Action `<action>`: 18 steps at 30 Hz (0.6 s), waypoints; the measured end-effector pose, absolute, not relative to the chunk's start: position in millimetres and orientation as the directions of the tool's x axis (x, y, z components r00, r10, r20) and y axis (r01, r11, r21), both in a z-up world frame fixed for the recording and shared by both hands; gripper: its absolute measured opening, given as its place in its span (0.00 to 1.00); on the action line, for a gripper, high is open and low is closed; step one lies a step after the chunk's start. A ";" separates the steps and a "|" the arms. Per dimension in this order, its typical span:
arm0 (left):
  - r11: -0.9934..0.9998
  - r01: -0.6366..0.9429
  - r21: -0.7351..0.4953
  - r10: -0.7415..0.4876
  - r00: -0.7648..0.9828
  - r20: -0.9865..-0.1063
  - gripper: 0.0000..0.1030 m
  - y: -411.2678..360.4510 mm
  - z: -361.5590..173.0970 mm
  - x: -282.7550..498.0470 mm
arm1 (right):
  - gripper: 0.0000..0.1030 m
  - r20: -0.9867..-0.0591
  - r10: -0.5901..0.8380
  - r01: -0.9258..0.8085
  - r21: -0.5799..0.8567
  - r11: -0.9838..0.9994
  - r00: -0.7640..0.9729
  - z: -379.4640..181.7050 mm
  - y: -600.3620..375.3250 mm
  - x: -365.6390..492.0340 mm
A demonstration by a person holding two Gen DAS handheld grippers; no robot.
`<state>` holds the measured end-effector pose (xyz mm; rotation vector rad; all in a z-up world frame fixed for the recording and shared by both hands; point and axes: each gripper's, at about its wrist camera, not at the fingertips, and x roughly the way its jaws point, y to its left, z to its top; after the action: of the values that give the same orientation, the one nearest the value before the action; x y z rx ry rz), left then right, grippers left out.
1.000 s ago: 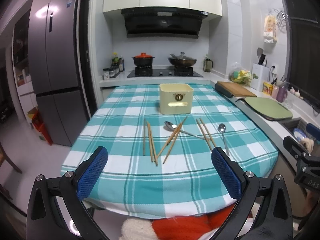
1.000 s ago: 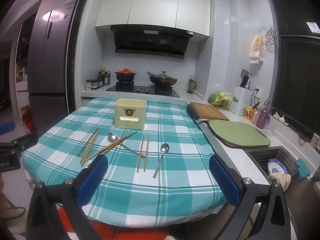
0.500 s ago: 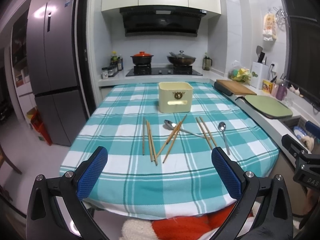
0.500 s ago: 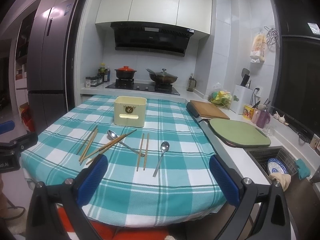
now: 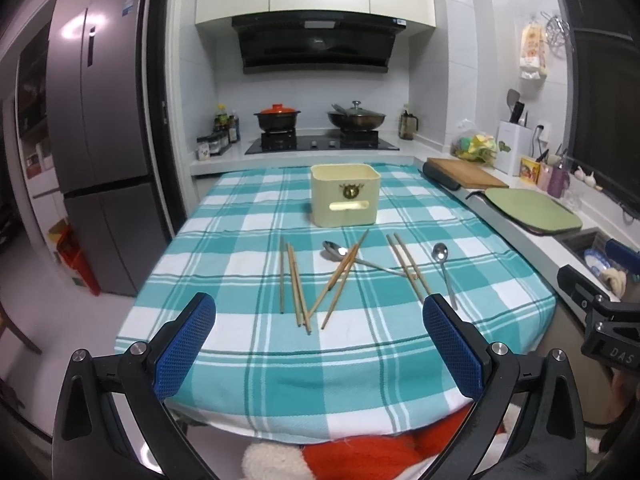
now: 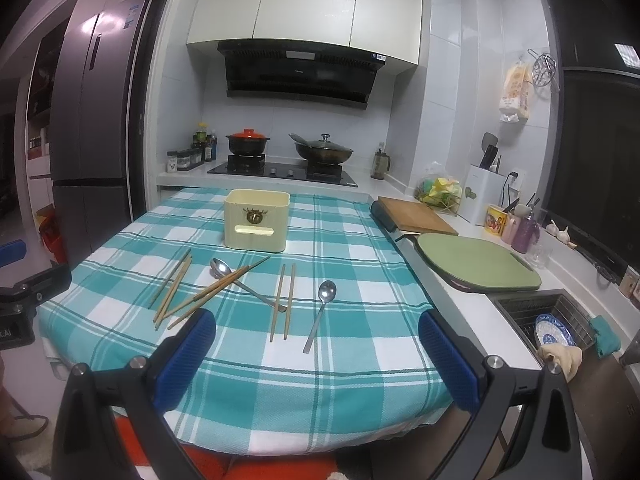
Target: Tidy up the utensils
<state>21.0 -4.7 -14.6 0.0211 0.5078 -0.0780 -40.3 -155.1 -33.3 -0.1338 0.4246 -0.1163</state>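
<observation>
A cream utensil holder [image 5: 345, 194] [image 6: 257, 220] stands at the middle of the teal checked tablecloth [image 5: 248, 344] [image 6: 352, 364]. In front of it lie several wooden chopsticks [image 5: 295, 283] [image 6: 173, 287], a crossed pair [image 5: 340, 276] over a metal spoon [image 5: 335, 250] [image 6: 221, 269], another pair [image 5: 406, 262] [image 6: 283, 300], and a second spoon [image 5: 442, 264] [image 6: 322, 308]. My left gripper [image 5: 319, 320] hangs open before the table's near edge, nothing between its blue pads. My right gripper [image 6: 316, 334] is open too, just short of the second spoon's handle.
A hob with a red-lidded pot [image 5: 277, 116] and a wok [image 5: 356, 117] lies behind the table. To the right are a wooden board [image 6: 416, 218], a green board [image 6: 478, 266] and a sink [image 6: 540, 320]. A fridge [image 5: 100, 152] stands left.
Both views have shifted only slightly; the utensils lie where they were and both grippers stay open.
</observation>
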 end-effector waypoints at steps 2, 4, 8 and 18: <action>0.997 0.082 -0.002 -0.072 0.869 -0.490 1.00 -4.3 -14.9 23.5 | 1.00 -0.405 -0.143 0.088 -0.153 0.984 0.903 -33.5 -155.5 -38.5; 0.996 0.089 -0.002 -0.079 0.869 -0.488 1.00 -4.6 -15.4 24.1 | 1.00 -0.408 -0.148 0.092 -0.154 0.984 0.901 -33.5 -156.5 -36.6; 0.993 0.115 -0.005 -0.103 0.868 -0.486 1.00 -6.7 -16.0 27.4 | 1.00 -0.415 -0.156 0.099 -0.155 0.983 0.896 -33.7 -158.7 -32.1; 0.993 0.121 0.017 -0.097 0.868 -0.486 1.00 -3.3 -21.3 44.6 | 1.00 -0.431 -0.165 0.112 -0.145 0.983 0.887 -35.7 -166.9 -20.7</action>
<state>44.6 -3.3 -21.3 0.0471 0.5065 -0.1140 -20.7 -166.9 -35.7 -0.1174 0.4573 -0.1441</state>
